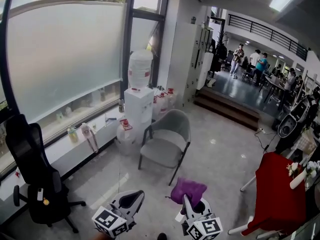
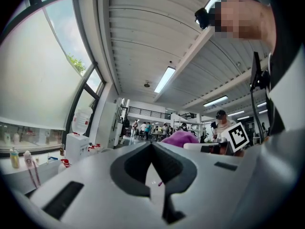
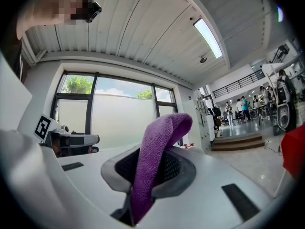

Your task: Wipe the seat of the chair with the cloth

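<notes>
Chair (image 1: 165, 143), grey and padded, stood on the pale floor beside a white water dispenser (image 1: 138, 101), its seat facing the person and slightly left, well apart from both grippers. Left gripper (image 2: 152, 145) sat low in the head view, jaws closed together on nothing. Right gripper (image 3: 153, 152) clenched the purple cloth (image 3: 162, 132), whose long axis ran out along the jaws toward the chair, free end folding over rightward.
</notes>
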`<state>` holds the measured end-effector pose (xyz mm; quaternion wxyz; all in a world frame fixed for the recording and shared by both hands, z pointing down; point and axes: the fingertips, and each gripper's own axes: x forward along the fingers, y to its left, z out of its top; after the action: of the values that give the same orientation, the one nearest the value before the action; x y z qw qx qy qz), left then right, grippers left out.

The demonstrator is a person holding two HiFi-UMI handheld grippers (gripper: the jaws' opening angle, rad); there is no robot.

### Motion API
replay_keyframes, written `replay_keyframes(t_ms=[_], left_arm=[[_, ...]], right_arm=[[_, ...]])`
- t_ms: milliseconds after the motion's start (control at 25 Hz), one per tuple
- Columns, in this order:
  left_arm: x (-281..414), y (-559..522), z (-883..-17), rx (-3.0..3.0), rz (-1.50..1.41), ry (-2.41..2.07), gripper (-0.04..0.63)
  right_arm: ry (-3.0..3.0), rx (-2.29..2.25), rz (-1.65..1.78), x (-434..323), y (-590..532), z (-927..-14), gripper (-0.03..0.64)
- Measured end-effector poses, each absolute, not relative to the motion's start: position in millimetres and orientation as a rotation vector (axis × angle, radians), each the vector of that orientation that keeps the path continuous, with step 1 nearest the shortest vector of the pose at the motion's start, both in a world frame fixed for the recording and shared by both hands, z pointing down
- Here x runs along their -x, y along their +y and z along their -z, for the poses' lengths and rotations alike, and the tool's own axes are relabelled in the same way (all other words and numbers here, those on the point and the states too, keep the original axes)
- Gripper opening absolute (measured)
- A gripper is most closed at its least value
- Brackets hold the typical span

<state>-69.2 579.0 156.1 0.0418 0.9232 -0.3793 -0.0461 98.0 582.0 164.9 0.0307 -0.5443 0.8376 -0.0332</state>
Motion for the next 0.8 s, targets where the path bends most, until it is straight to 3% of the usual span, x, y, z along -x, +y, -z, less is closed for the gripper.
replay_keyframes(t_ms=[800], left_arm=[[-35,471,-150,-2.826,0.130,-1.228,0.008]], right_arm=[[2.595,1.622,0.110,-206,479,-167,0.061]])
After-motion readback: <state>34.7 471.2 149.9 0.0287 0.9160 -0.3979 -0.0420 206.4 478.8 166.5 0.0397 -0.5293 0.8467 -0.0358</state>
